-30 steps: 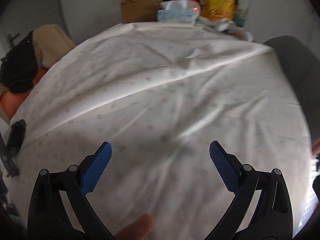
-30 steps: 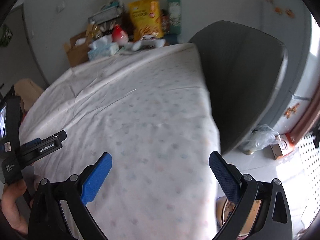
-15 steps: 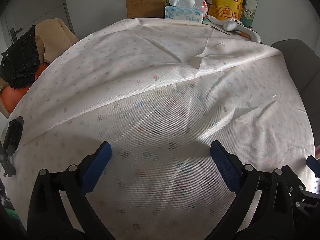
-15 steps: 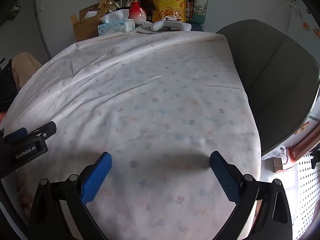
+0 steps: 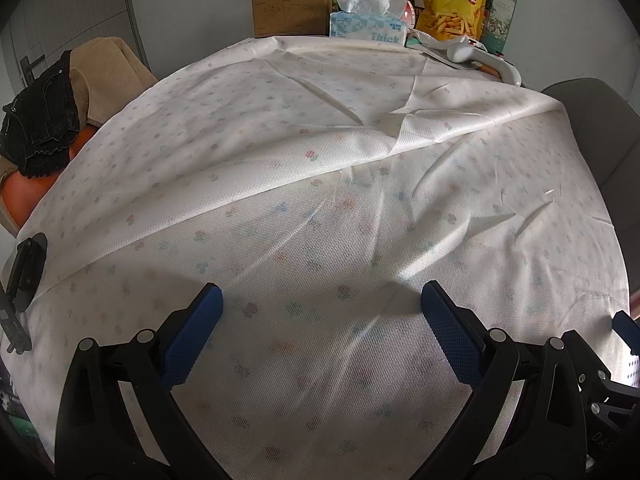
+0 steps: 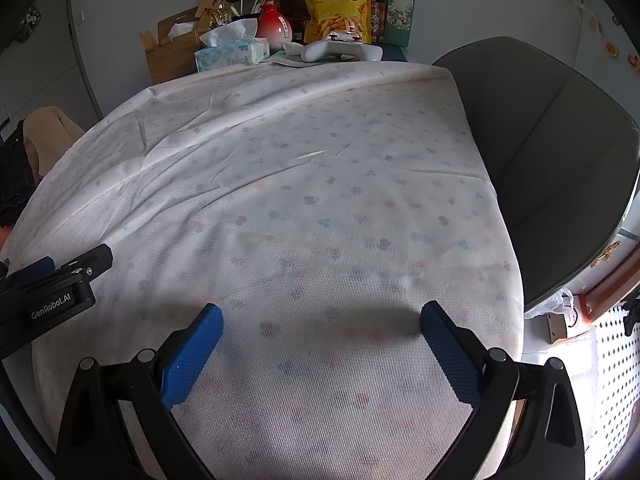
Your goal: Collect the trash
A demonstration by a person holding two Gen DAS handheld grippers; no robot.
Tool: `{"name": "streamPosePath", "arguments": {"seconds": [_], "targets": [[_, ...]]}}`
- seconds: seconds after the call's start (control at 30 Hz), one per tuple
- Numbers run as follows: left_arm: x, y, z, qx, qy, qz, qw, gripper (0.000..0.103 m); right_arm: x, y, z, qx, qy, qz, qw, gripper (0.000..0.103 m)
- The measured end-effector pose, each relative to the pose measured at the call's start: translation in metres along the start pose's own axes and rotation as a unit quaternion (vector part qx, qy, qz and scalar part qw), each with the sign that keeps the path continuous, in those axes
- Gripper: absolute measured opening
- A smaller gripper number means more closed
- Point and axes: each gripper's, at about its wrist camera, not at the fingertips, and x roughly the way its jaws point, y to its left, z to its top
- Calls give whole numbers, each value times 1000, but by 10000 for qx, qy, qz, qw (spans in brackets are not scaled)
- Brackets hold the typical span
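A table under a white cloth (image 5: 320, 200) with small flower prints fills both views; its near and middle parts show only creases. My left gripper (image 5: 321, 292) hangs open above the near part of the cloth (image 6: 320, 208), nothing between its blue pads. The right gripper (image 6: 322, 310) is open too, beside it and nearer the grey chair. In the right wrist view the left gripper (image 6: 56, 284) shows at the left edge. A flat wrapper (image 6: 288, 60) lies at the far edge under a white hand-held device (image 6: 340, 50).
Along the far edge stand a cardboard box (image 5: 288, 10), a tissue box (image 5: 368, 26), a yellow snack bag (image 5: 452, 4), a green carton (image 5: 502, 8) and a red vase (image 6: 274, 26). A grey chair (image 6: 552, 152) stands right, clothes (image 5: 44, 120) left, a plastic bag (image 6: 550, 304) on the floor.
Both views have swung up and steadied on the table, so the far-edge items show in full. The right view has turned left, away from the chair. Both grippers stay open.
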Motion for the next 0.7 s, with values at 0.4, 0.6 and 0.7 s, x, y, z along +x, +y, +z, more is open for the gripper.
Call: {"name": "streamPosePath", "arguments": {"seconds": [0.4,0.6,0.7], "targets": [[0,0,0,-1,-1,1,10000,99,1,0,2,4,-2,2,10000,97],[0,0,0,-1,-1,1,10000,99,1,0,0,4,-2,2,10000,97],[0,0,0,-1,-1,1,10000,99,1,0,0,5,-2,2,10000,97]]}}
